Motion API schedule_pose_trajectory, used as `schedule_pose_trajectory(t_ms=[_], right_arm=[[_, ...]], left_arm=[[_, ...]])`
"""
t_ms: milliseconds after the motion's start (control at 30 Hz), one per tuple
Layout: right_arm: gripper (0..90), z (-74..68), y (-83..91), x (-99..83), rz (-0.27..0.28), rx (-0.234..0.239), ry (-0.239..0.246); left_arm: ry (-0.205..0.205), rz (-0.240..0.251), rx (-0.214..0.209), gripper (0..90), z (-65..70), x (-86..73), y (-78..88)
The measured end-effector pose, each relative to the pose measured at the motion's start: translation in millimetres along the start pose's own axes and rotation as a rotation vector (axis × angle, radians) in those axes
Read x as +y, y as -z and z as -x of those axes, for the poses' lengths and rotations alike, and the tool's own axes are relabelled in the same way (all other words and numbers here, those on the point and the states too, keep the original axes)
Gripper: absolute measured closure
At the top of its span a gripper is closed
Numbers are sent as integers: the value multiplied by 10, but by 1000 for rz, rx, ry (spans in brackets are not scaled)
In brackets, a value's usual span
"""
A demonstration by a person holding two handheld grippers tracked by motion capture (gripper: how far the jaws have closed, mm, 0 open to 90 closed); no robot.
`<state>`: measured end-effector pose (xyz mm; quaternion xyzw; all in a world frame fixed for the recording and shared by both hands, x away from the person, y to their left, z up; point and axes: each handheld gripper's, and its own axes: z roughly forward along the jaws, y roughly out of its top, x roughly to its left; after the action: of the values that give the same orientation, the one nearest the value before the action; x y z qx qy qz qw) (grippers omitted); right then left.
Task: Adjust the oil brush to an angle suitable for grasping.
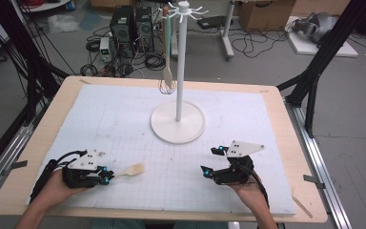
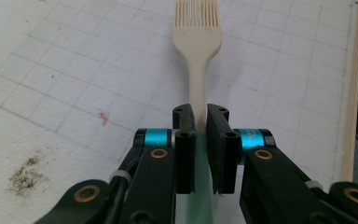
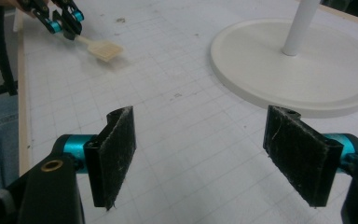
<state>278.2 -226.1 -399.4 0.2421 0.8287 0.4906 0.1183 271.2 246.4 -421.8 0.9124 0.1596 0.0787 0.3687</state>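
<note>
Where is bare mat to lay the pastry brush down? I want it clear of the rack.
The white grid mat lies bare left of the rack's round base, and between the left gripper, shut on the pastry brush, and the open right gripper. It is crowded behind the base, where a whisk hangs.

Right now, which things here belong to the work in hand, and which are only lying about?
In use:
- brush, clamped in the left gripper
- white rack with hooks, utensils hanging

Lying about:
- computer towers and cables on the floor
- right gripper, open, idle
</note>
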Motion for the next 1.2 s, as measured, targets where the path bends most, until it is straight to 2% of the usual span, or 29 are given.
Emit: schedule_pose_trajectory(t_ms=[167, 333, 467, 667, 933, 1200], right_arm=[[244, 13, 4, 11, 16, 9, -1], [244, 39, 6, 35, 23, 26, -17], [236, 66, 21, 54, 31, 34, -32], [225, 76, 28, 75, 43, 33, -40], [219, 82, 20, 146, 46, 43, -28], [219, 88, 57, 165, 42, 45, -18]], left_arm=[[14, 8, 1, 816, -28, 37, -2], [6, 10, 4, 815, -56, 96, -3], [5, 30, 2, 815, -83, 158, 20], [-4, 43, 5, 815, -127, 268, 35], [-30, 45, 5, 815, -157, 442, 36], [-36, 53, -11, 815, -176, 560, 29]])
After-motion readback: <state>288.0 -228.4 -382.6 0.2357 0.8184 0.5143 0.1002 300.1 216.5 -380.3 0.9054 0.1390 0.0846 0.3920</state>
